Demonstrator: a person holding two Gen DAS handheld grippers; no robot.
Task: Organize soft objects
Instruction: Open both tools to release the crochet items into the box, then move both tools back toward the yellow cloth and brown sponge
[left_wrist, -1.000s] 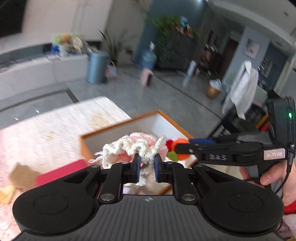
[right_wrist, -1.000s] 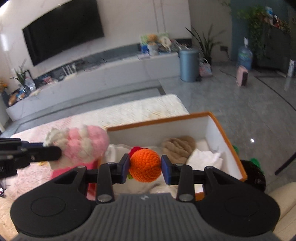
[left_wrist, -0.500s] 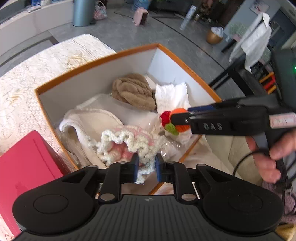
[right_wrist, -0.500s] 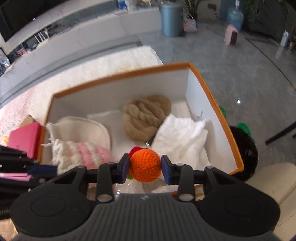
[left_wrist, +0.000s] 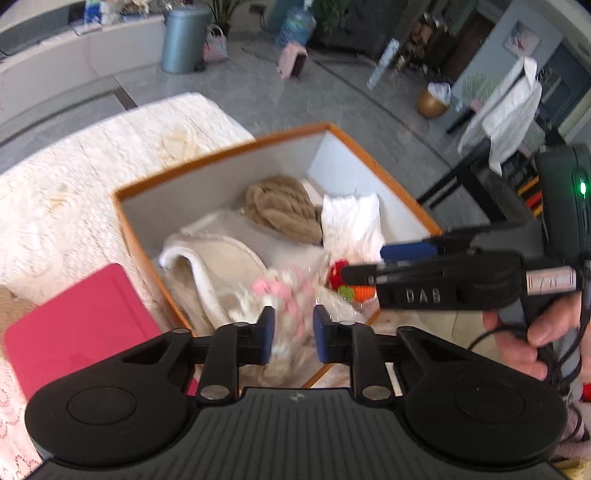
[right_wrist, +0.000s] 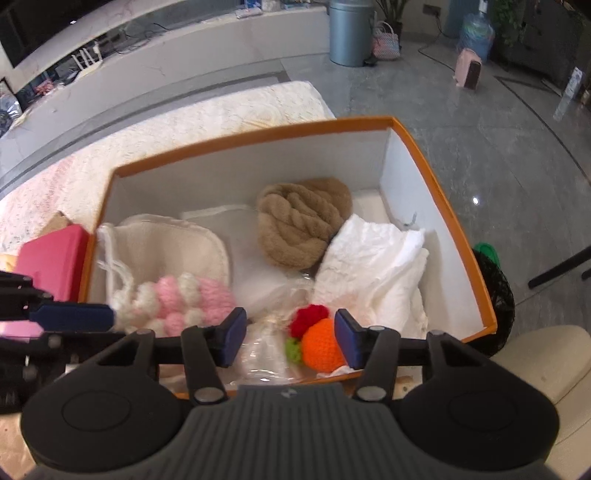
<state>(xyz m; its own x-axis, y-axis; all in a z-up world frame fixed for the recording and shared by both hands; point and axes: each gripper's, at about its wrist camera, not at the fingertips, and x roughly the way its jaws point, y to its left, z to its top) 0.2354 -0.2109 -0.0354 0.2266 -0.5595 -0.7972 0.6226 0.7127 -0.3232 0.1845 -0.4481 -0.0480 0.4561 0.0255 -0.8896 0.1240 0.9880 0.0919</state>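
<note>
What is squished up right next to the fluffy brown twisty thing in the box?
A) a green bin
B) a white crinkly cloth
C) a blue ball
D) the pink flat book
B: in the right wrist view the white crinkled cloth lies against the right side of the brown twisted plush bundle, both inside the orange-rimmed white box.

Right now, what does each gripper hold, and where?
Left gripper pinches the pink-and-white crochet piece by its white edge. Right gripper, jaws opening, holds nothing; the orange crochet ball lies between them.
</note>
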